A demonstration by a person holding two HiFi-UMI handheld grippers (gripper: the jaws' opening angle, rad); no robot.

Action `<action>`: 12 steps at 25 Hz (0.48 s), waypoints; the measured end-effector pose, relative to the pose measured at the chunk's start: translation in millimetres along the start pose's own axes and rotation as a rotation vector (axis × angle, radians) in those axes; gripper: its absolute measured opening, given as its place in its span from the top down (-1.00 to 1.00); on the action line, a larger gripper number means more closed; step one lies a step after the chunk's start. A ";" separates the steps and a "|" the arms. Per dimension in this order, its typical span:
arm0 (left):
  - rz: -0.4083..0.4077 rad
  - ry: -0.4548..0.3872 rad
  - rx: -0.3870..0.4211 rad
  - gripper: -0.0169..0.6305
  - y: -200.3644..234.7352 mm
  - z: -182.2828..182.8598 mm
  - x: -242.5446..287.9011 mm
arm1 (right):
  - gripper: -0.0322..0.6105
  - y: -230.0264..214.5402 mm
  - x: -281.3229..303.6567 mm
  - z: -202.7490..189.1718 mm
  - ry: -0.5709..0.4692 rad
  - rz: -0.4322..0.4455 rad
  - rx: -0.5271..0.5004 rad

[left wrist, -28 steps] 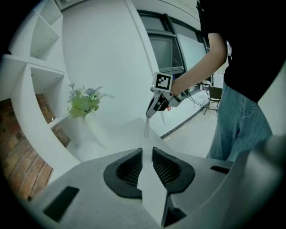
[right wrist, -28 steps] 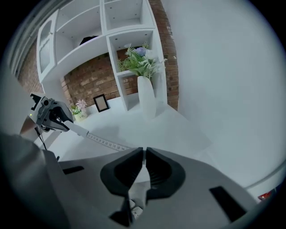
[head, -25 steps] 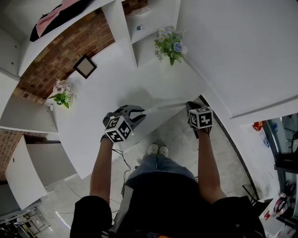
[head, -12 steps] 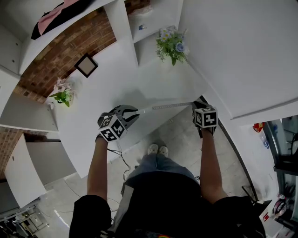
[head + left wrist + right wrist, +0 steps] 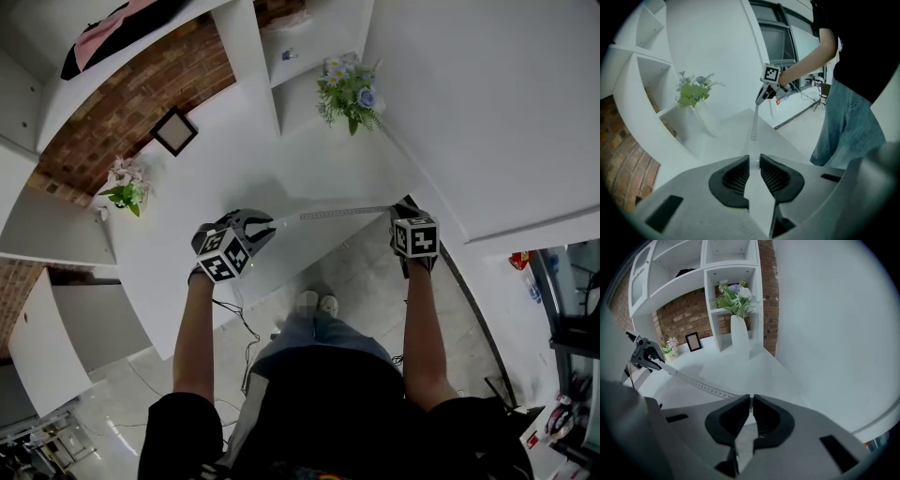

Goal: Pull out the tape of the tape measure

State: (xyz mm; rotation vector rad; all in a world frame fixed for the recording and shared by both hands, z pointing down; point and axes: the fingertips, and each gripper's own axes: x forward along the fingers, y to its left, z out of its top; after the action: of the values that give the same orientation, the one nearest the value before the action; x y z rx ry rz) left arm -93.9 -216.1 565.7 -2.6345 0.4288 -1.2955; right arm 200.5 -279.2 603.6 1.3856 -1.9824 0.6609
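The white desk (image 5: 216, 159) fills the middle of the head view, with a vase of flowers (image 5: 349, 89) at twelve o'clock of the work and a small picture frame (image 5: 172, 133) out at ten o'clock. Over the desk's near edge the tape (image 5: 342, 213) is drawn out in a straight, taut-looking line, running from nine to three o'clock between the two claws. The left claw (image 5: 268, 225), at the nine o'clock end, is clamped on the tape measure's white case (image 5: 757, 201), which sits wedged between its pads. The right claw (image 5: 401, 204), at the three o'clock end, has its jaws nearly together, pinching the tape's free end. I judge the pull well under way, since a good stretch of marked blade is already out of the case. What seems left is only to draw the claws further apart if more length is wanted. How much tape remains wound inside cannot be seen.
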 end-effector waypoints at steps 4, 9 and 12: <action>-0.029 0.047 0.025 0.72 7.3 -0.6 10.3 | 0.83 6.4 10.2 8.8 0.003 0.011 -0.033; -0.082 0.118 0.037 0.72 23.5 -3.2 21.5 | 0.83 11.3 28.0 17.5 0.019 0.038 -0.056; -0.109 0.158 0.037 0.72 36.3 -5.0 26.2 | 0.83 12.5 41.4 20.1 0.029 0.054 -0.061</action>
State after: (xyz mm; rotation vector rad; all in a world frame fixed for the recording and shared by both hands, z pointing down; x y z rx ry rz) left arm -89.2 -259.2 578.0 -2.5675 0.2836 -1.5360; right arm 174.1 -315.5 619.6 1.2836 -2.0071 0.6360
